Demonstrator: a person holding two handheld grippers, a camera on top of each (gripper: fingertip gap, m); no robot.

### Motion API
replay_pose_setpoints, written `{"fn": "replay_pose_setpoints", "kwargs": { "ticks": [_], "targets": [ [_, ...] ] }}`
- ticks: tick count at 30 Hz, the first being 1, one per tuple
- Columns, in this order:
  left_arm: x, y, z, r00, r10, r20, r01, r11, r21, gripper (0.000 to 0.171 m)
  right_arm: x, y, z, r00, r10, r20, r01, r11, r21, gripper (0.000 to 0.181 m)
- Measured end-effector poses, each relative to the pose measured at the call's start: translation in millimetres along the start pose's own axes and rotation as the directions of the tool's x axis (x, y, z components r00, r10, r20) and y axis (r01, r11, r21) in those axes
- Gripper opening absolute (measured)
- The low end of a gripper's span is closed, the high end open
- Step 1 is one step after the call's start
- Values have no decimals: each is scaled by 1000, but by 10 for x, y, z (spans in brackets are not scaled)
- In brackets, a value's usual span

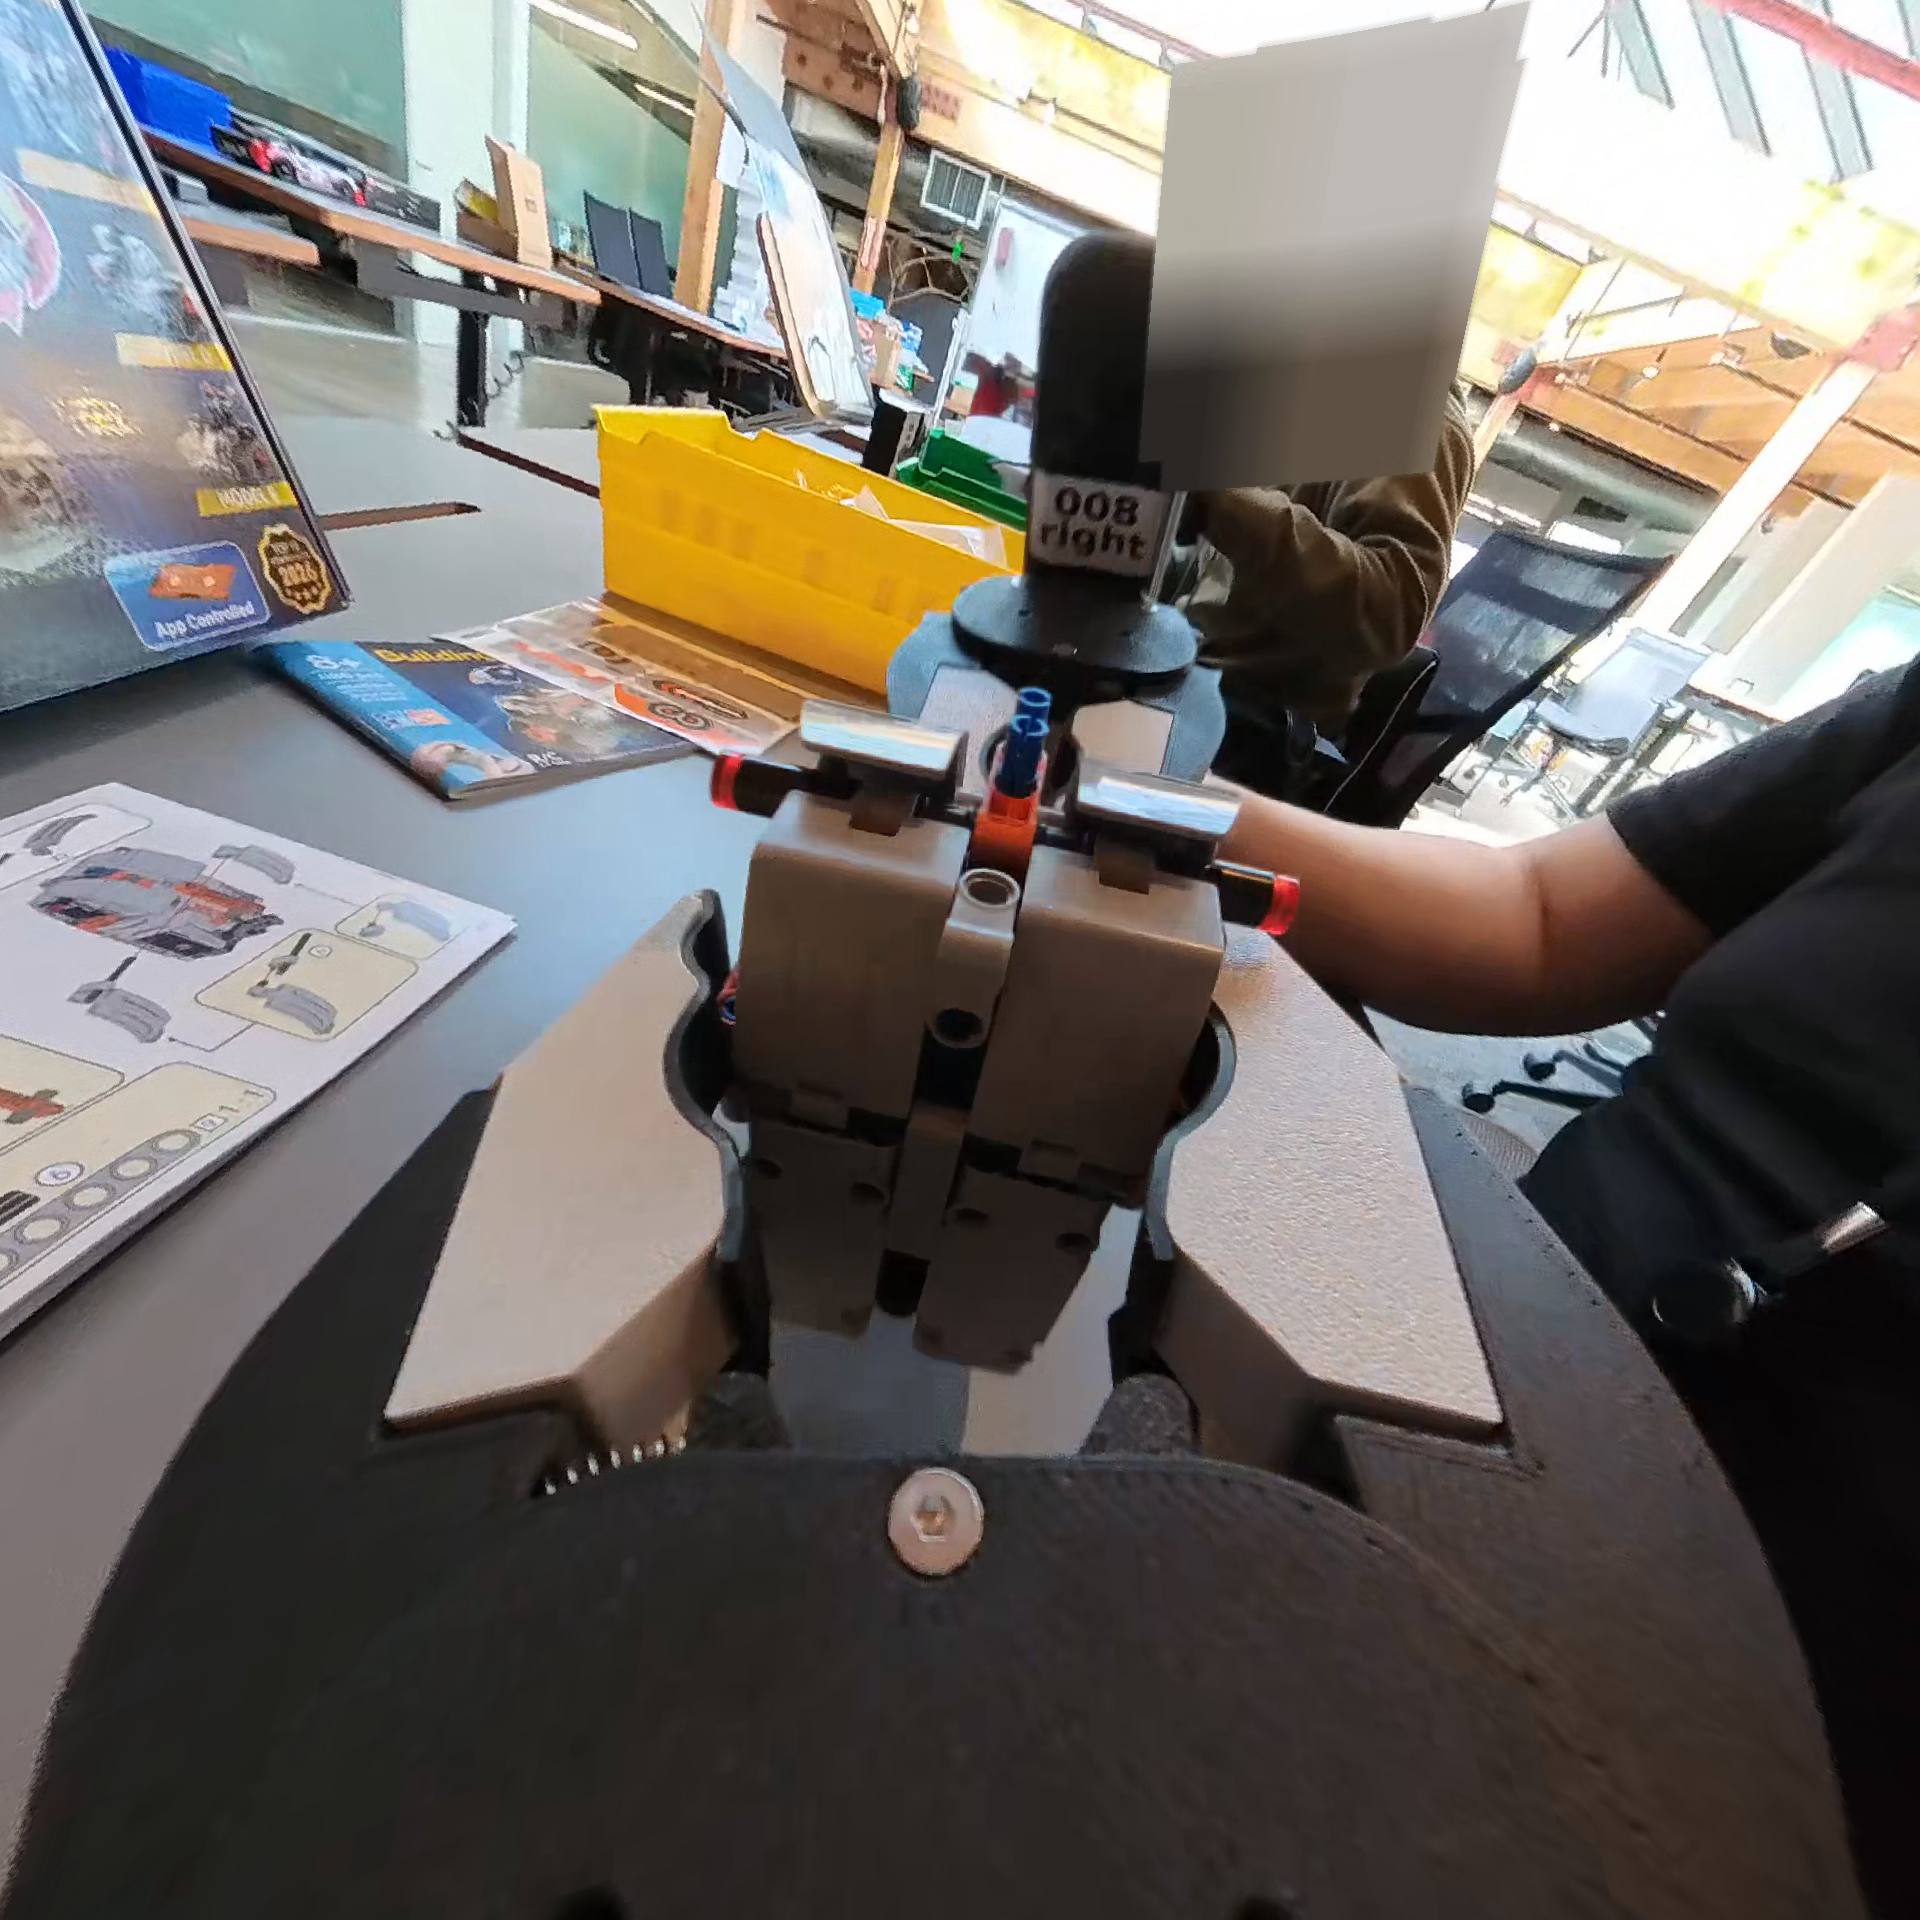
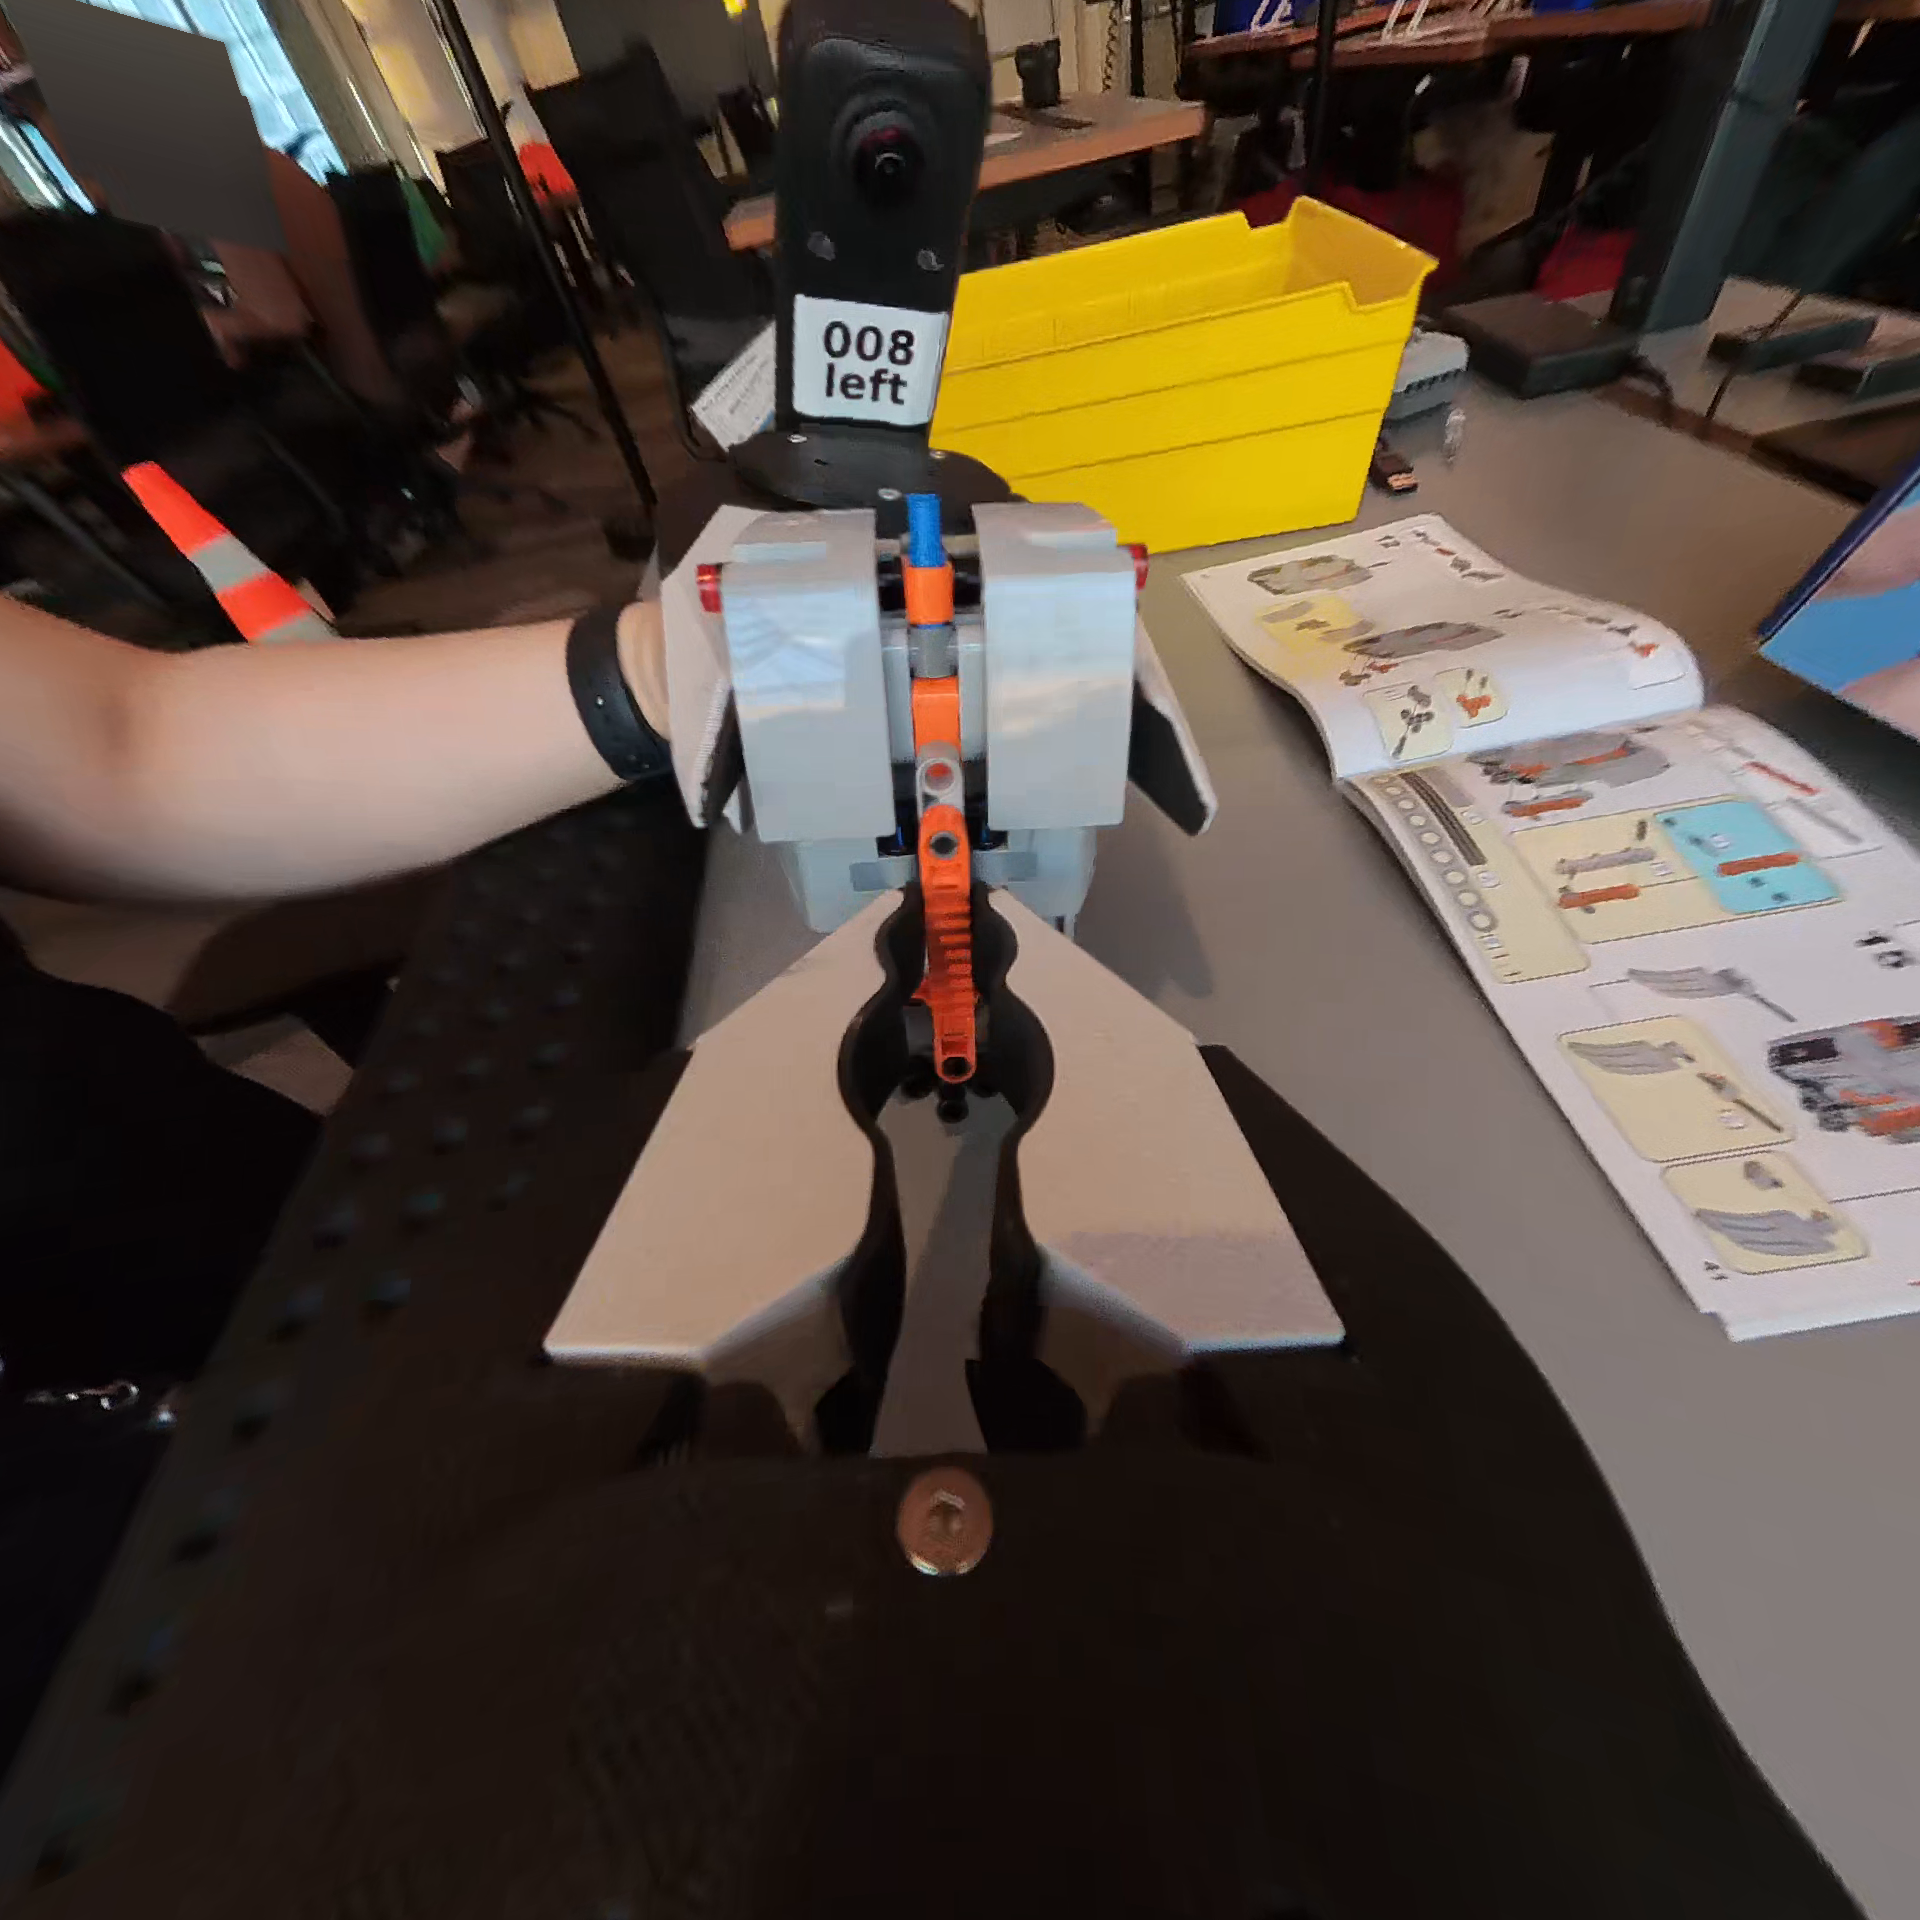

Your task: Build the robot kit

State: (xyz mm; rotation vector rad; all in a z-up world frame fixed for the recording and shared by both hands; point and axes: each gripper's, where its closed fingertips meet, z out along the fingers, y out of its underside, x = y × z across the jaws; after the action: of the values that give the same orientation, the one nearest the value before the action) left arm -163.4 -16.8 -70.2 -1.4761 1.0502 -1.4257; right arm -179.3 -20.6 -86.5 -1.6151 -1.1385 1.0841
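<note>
Brick-built grey model (image 1: 852, 956) held up above the dark bench (image 1: 582, 862) between two hand-held grippers that face each other. Left gripper (image 1: 977, 997) spread wide around the model's blocky body and clamped on its two flanks, with the body seated deep in the curved notches of both fingers and level between them. Right gripper (image 2: 951, 935) nearly pressed together, pinching a thin orange toothed beam (image 2: 948, 966) that juts from the model's middle toward that gripper's camera; appears joined to the model at a small grey connector, though the joint itself is partly hidden. Looks a centred, square hold on both sides, with no visible tilt. Red-tipped axle (image 1: 1262, 899) sticking out sideways near the model's far end. On the bench behind, a yellow bin (image 1: 748, 540), an open instruction booklet (image 2: 1558, 831) lying flat, and a printed box (image 1: 125, 364) standing upright at the left. Bare forearm (image 1: 1455, 935) reaching in behind each tool.
</note>
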Motion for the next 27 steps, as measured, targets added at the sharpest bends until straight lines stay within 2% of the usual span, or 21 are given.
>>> {"fn": "replay_pose_setpoints", "kwargs": {
  "ticks": [5,11,16,20,23,27],
  "targets": [
    [-51,198,-139,996,55,63,-49,993,-104,80,-28,91,18,999,-40,-7,39,997,-69,6],
    [-18,255,-251,985,152,77,-140,979,-145,82,-88,114,31,997,-74,23,75,994,-76,6],
    [66,297,-236,980,197,20,-191,968,-164,78,-124,140,30,993,-114,33,117,990,-82,6],
    [56,270,-254,966,257,41,-248,957,-147,70,-118,125,44,989,-149,14,150,986,-67,6],
    [70,275,-254,959,281,43,-272,951,-146,69,-142,53,33,989,-150,14,150,988,-31,18],
    [69,266,-237,963,267,41,-260,957,-130,70,-156,10,-23,987,-160,10,160,987,-9,6]
  ]
}}
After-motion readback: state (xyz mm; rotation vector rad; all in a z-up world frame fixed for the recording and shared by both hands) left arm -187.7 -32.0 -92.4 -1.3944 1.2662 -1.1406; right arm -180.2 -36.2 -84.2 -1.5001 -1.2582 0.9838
